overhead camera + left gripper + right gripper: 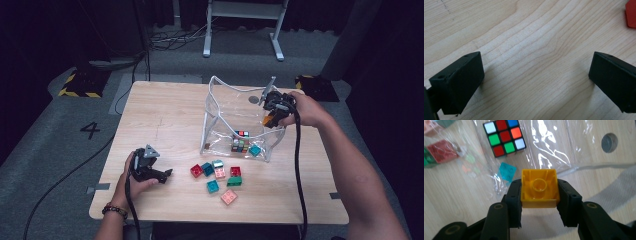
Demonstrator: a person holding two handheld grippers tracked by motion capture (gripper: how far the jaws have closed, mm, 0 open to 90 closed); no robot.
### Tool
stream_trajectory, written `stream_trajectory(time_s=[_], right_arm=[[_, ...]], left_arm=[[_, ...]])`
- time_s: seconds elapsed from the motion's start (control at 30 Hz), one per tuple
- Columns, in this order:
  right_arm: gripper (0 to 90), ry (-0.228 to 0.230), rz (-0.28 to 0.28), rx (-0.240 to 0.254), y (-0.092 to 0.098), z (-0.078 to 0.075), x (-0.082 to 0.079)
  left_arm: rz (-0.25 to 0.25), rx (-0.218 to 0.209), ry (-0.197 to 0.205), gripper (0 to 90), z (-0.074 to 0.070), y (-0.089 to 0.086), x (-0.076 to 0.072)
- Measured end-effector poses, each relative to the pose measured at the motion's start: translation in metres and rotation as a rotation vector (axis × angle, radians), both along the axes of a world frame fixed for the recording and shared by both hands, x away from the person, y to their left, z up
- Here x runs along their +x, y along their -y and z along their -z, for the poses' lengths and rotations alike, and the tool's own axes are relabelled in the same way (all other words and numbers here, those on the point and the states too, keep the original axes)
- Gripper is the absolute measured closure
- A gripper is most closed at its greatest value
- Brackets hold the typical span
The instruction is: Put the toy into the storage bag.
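Observation:
My right gripper point(539, 192) is shut on a yellow building brick point(539, 188), hollow underside facing the camera. In the high view that gripper point(272, 117) hangs over the right rim of a clear plastic bag point(226, 107) with the brick point(268, 120) in its jaws. Inside the bag lie a colour puzzle cube point(504, 137) and a teal brick point(507, 171); from above, the cube point(240, 141) and the teal brick point(255, 150) sit near the bag's front. My left gripper point(162, 176) rests open on the wooden table point(165, 110), and in its own view the gripper point(536, 75) has only bare wood between the jaws.
Several loose bricks lie in front of the bag: red point(196, 171), teal point(213, 186), pink point(229, 196), green point(234, 181). A red brick's corner point(631, 13) shows at the left gripper view's top right. A round grey cable hole point(609, 143) sits in the table behind the bag.

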State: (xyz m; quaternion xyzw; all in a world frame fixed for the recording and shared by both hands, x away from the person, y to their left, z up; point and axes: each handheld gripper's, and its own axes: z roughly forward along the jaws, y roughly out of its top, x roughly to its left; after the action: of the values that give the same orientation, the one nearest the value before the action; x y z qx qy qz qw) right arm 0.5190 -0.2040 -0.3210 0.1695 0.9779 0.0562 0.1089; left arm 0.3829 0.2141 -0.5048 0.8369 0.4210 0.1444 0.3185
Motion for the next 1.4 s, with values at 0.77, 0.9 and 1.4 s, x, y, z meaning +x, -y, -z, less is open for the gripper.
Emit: stream_trajectory(time_s=[0.77,0.9,1.4], right_arm=[[57.1,0.012,0.022,0.028,0.013,-0.004,-0.002],[54.7,0.046,-0.019,0.106,0.019,-0.007,-0.003],[43.9,0.204,-0.039,0.503,0.044,-0.032,-0.049]], left_arm=[[0.001,0.0,-0.001,0.3,0.0,0.0,0.0],[0.001,-0.001,-0.002,0.3,0.0,0.0,0.0],[0.001,-0.003,-0.005,0.3,0.0,0.0,0.0]])
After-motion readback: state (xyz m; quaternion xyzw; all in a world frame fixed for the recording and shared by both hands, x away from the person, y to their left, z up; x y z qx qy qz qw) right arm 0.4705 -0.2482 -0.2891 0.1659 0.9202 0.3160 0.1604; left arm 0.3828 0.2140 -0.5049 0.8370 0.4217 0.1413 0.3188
